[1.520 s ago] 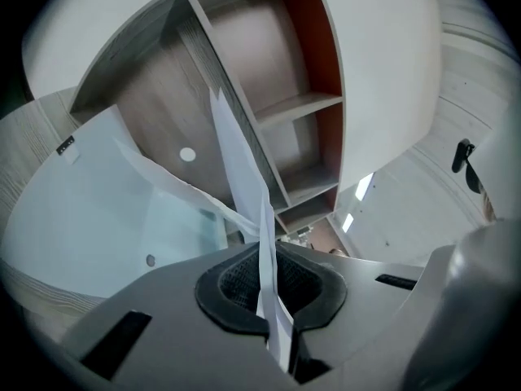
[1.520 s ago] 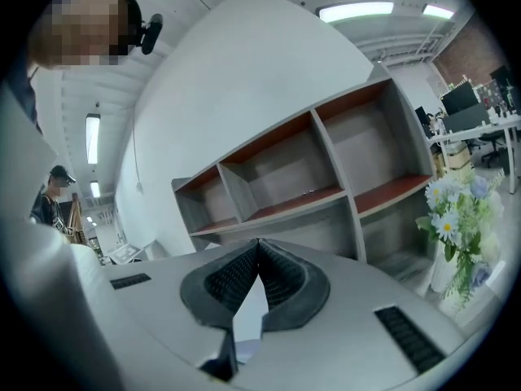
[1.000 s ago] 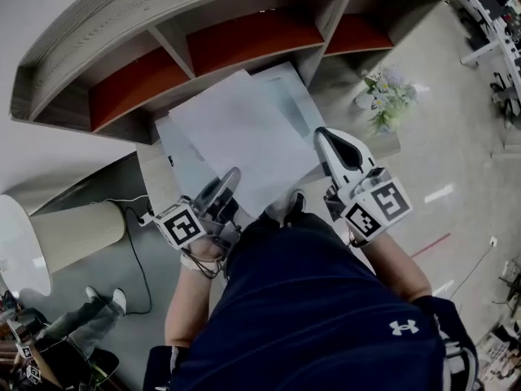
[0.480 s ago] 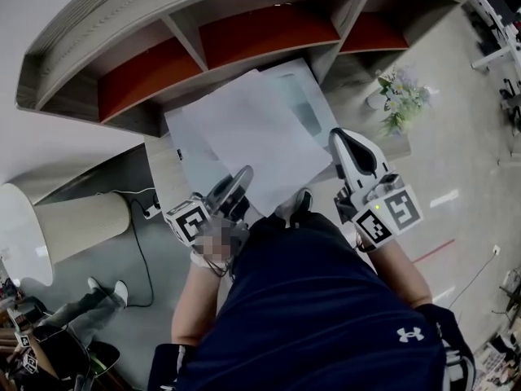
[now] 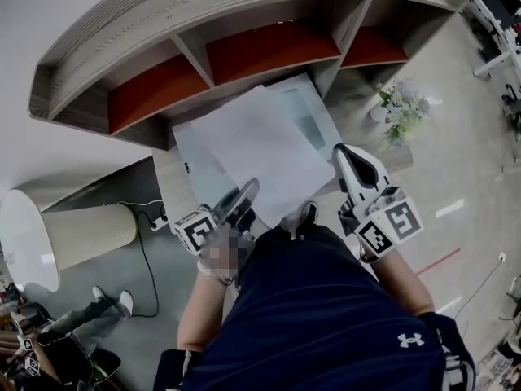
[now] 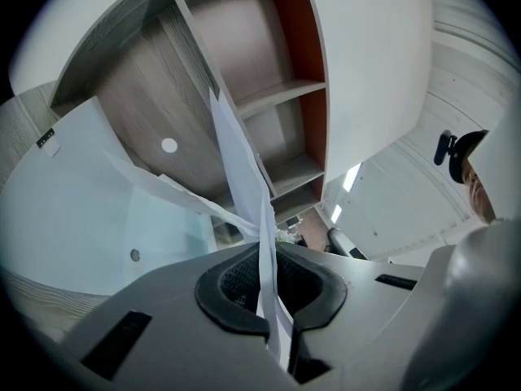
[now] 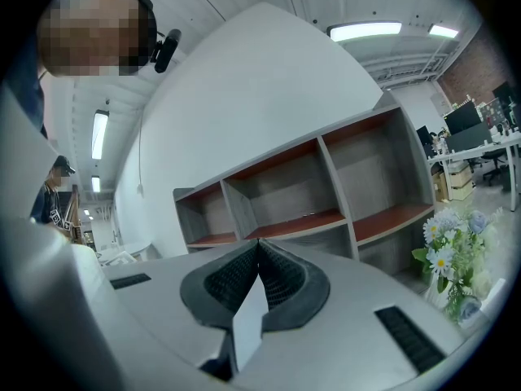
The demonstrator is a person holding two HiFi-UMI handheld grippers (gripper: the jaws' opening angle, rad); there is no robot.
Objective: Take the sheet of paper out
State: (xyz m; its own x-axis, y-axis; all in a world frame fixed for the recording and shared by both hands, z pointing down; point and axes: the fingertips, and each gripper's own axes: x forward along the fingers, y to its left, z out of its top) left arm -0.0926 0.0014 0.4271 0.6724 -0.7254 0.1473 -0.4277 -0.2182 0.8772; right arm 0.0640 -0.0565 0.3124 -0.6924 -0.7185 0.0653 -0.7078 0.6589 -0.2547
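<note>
Sheet of paper gripped by left jaws, level right jaws clamping white scrap

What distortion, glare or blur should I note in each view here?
Head view: fisheye bows the shelf unit into an arc; a mosaic patch sits low centre. Left gripper view: black vignette corners; the sheet of paper is edge-on and soft nearest the lens. Right gripper view: the ceiling light glares; the flowers smear at the rim.
</note>
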